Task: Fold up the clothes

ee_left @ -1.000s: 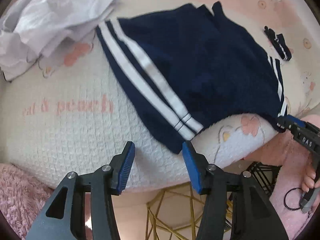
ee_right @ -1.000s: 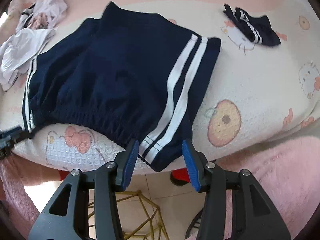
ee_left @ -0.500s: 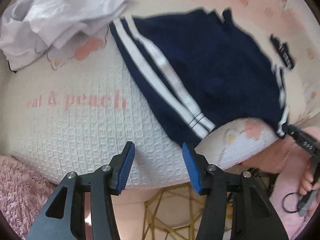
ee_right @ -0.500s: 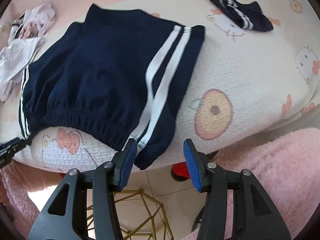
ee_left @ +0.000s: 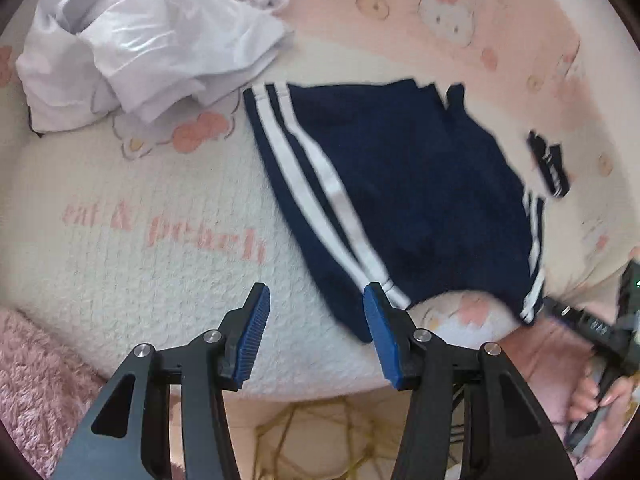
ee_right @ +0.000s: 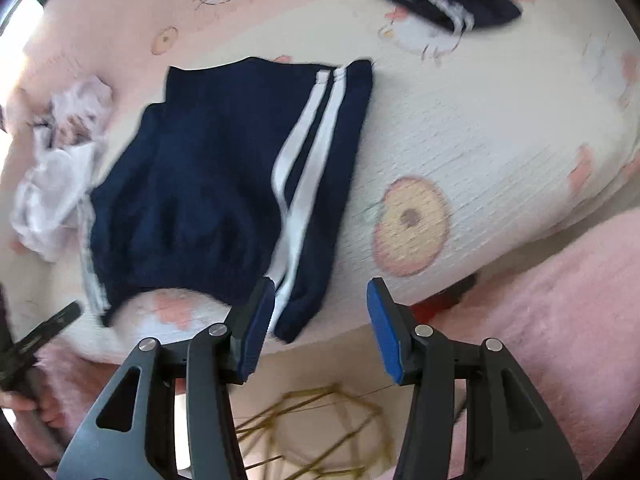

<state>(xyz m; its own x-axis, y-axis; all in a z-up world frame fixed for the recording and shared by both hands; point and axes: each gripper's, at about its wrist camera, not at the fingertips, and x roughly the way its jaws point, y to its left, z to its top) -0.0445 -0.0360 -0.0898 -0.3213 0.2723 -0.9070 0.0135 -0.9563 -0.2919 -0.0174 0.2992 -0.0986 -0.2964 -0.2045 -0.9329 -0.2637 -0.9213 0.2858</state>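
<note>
- Landmark for this report: the navy blue knit shorts with twin white side stripes (ee_left: 404,200), lying flat on the cream waffle-textured blanket with pink cartoon prints (ee_left: 132,280), waistband toward me at the blanket's near edge.
- Far left of the shorts, beyond their striped leg hem, I see a crumpled white thin-fabric garment (ee_left: 132,44) in a heap on the blanket; it lies near the shorts, and in the right wrist view I cannot tell whether the two touch.
- Left of the shorts' waistband corner, pink lettering (ee_left: 164,232) is printed on the blanket.
- My left gripper (ee_left: 316,344) has its blue-padded jaws spread wide and holds nothing; the right pad sits in front of the shorts' near-left waistband corner, the left pad over bare blanket.
- The waistband arches up at its middle, with a pink-bow print visible under it.
- My right gripper (ee_right: 320,332) is likewise spread wide and empty; its left pad overlaps the striped near-right waistband corner in the picture, but I cannot confirm contact.
- Right of the shorts, a peach print (ee_right: 412,224) shows on the blanket.
- Far right and beyond the shorts, well apart from them, lies a small bunched navy garment with white stripes (ee_right: 452,4).
- Below the blanket's near edge, a gold wire frame (ee_right: 320,432) is visible, blurred.
</note>
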